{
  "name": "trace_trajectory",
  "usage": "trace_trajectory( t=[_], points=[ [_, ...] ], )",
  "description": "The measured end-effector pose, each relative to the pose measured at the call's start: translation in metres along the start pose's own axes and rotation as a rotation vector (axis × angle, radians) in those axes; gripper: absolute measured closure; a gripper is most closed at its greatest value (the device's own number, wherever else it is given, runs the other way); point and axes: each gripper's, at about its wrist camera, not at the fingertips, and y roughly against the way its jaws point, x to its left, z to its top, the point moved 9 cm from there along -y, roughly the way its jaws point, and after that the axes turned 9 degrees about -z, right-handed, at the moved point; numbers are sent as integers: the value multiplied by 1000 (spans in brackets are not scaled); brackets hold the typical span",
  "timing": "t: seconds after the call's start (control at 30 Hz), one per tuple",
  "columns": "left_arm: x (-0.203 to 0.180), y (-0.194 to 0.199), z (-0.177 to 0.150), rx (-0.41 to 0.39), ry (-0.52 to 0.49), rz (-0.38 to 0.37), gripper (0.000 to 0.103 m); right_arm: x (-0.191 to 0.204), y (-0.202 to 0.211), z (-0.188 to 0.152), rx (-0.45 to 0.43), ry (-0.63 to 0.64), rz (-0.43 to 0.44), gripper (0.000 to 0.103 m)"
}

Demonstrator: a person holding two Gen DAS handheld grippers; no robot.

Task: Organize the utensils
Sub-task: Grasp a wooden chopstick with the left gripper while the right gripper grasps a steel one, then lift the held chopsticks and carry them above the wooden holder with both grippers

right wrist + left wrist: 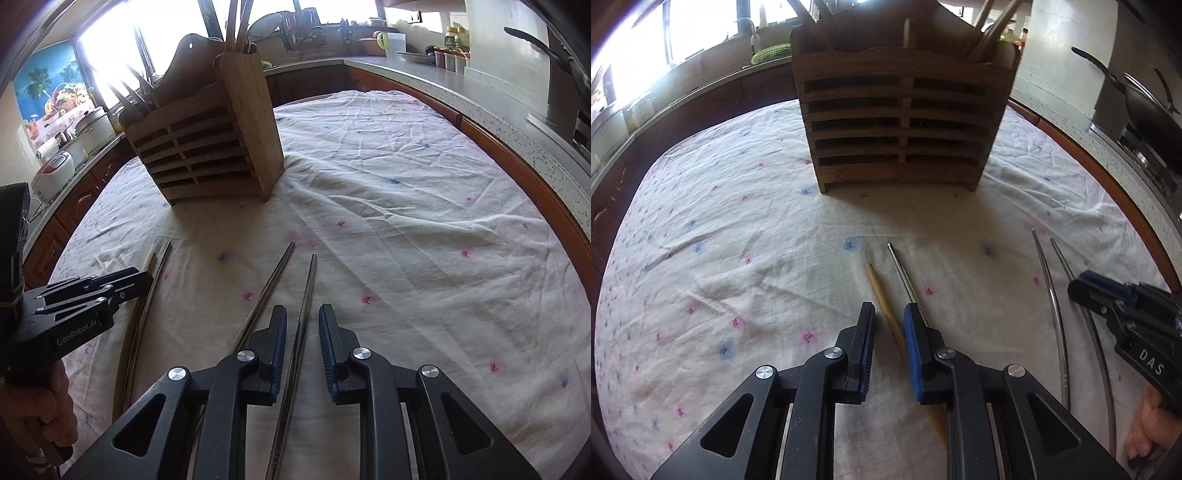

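The desk [406, 192] is covered by a creased white cloth [738, 229] printed with small pink and blue motifs, and it stands in a kitchen with a speckled counter [517, 122] curving round it, bright windows behind, and a dark pan [1145, 107] on a hob to the right. A slatted wooden utensil holder [897, 122] stands upright on the cloth well ahead of both pairs of jaws, with chopsticks and other utensils already standing in its compartments. The left gripper [889, 325] has its jaws narrowed, with a gap visible on both sides of a wooden chopstick [882, 295] that lies flat between them; whether the pads touch it cannot be told. Its long axis runs away from the jaws, tip toward the holder, leaning slightly left. A metal chopstick [905, 273] lies just beside it, passing under the right-hand pad of those jaws on almost the same heading. The right gripper [303, 332] also has narrow jaws, set astride one chopstick of a metal pair [306, 295] without pressing it; its mate runs past the outside of the left-hand pad, the two diverging toward the holder. A hand [48, 398] holds the left gripper's handle. Nothing lies on the cloth between the chopstick tips and the holder.
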Motion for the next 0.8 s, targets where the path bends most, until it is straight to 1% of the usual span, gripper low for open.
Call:
trace_trajectory(
  t=[0.03, 0.13, 0.23, 0.3, 0.47, 0.5, 0.53, 0.57, 0.6, 0.7, 0.8],
  points=[
    [0, 2, -2, 8, 0, -10, 91, 0, 0, 0, 1, 4, -1, 85],
    [6, 3, -3, 19, 46, -33, 91, -1, 1, -1, 5, 2, 3, 86],
    [7, 0, 3, 17, 74, -29, 91, 0, -2, 4, 7, -3, 2, 86],
    [5, -4, 6, 4, 66, -21, 91, 2, -6, 8, 6, 0, -2, 85],
    [-1, -8, 7, -29, 39, 0, 96, 8, -15, 16, -14, 54, -39, 85],
    [-1, -7, 6, -31, 34, 5, 97, 8, -15, 16, -16, 69, -59, 89],
    [-1, -6, 6, -32, 36, 3, 99, 8, -15, 16, -16, 69, -59, 92],
    [0, -5, 4, -34, 45, -7, 100, 6, -15, 16, -15, 56, -51, 96],
    [0, -2, 3, -36, 56, -15, 100, 6, -15, 16, -15, 56, -51, 98],
    [4, 14, 0, -75, 91, -46, 100, 3, -9, 15, -11, 14, -13, 98],
    [4, 42, -3, -131, 123, -94, 100, 5, 13, 16, -45, -12, 31, 98]
  ],
)
